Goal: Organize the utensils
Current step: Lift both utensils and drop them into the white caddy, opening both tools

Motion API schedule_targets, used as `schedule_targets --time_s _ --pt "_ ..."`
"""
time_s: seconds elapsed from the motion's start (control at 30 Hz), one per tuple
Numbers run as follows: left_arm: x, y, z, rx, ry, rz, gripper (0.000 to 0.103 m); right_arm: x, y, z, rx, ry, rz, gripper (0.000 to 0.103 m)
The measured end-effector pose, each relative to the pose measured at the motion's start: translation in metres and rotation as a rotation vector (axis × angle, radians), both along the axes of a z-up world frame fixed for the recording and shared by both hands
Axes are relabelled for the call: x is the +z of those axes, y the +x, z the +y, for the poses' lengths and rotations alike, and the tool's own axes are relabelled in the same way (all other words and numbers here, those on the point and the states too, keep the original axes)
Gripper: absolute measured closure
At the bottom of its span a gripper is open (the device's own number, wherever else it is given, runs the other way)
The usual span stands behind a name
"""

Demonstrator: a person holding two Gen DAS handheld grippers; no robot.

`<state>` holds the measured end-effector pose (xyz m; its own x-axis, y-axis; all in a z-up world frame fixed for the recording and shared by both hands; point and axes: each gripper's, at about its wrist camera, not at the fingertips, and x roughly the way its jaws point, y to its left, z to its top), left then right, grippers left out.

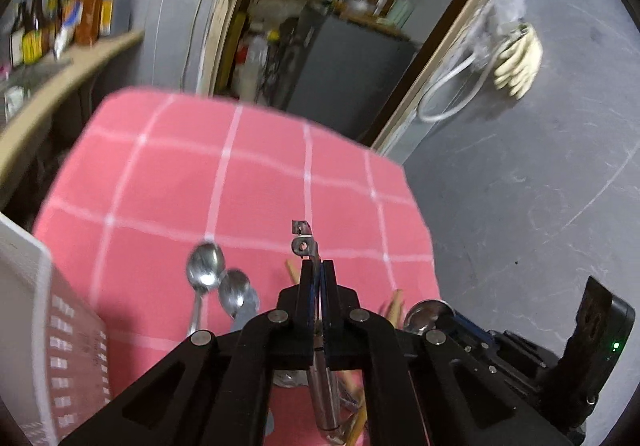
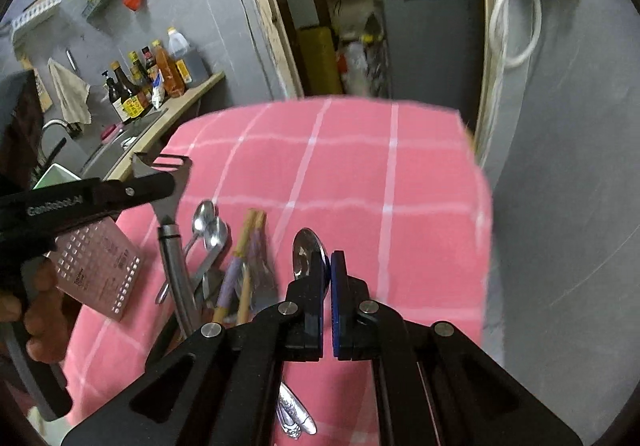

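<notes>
- Left wrist view: the left gripper (image 1: pixel 318 270) is closed on a steel peeler (image 1: pixel 306 244). Its head sticks out past the fingertips and its handle runs back under the gripper. The grip sits near the head, probably so that the tool does not swing when carried.
- Two spoons (image 1: pixel 218 278) lie side by side on the pink checked table (image 1: pixel 248 174), just left of the gripper. A white perforated basket (image 1: pixel 52 358) stands at the left edge, likely the place for the sorted utensils.
- Chopsticks (image 1: pixel 394 306) and another spoon bowl show at the right, partly hidden.
- Right wrist view: the right gripper (image 2: pixel 327 274) is closed on a spoon (image 2: pixel 306 246). The bowl rises beyond the fingers and the handle comes out below.
- The remaining utensils lie in a loose heap on the table, left of this gripper: spoons, chopsticks (image 2: pixel 254 224), something pale purple.
- The left gripper with the peeler hangs over the heap, near the basket (image 2: pixel 100 270).
</notes>
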<state>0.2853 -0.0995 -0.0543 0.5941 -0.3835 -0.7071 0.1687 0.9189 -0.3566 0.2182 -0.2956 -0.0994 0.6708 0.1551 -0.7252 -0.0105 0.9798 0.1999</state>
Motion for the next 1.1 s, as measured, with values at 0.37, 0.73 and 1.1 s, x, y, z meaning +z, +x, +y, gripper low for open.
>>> schedule_targets --time_s 0.37,0.73,1.1 --pt "0.072 -0.023 0.032 0.020 -0.040 -0.230 0.100 0.096 -0.023 0.028 -0.078 -0.206 -0.257 0.101" --pt "0.146 -0.045 0.120 0.132 0.052 -0.513 0.100 0.189 -0.020 0.113 -0.029 -0.196 -0.579 0.101" --pt "0.118 -0.044 0.156 0.083 0.125 -0.539 0.100 0.168 -0.007 0.215 0.149 -0.296 -0.611 0.101"
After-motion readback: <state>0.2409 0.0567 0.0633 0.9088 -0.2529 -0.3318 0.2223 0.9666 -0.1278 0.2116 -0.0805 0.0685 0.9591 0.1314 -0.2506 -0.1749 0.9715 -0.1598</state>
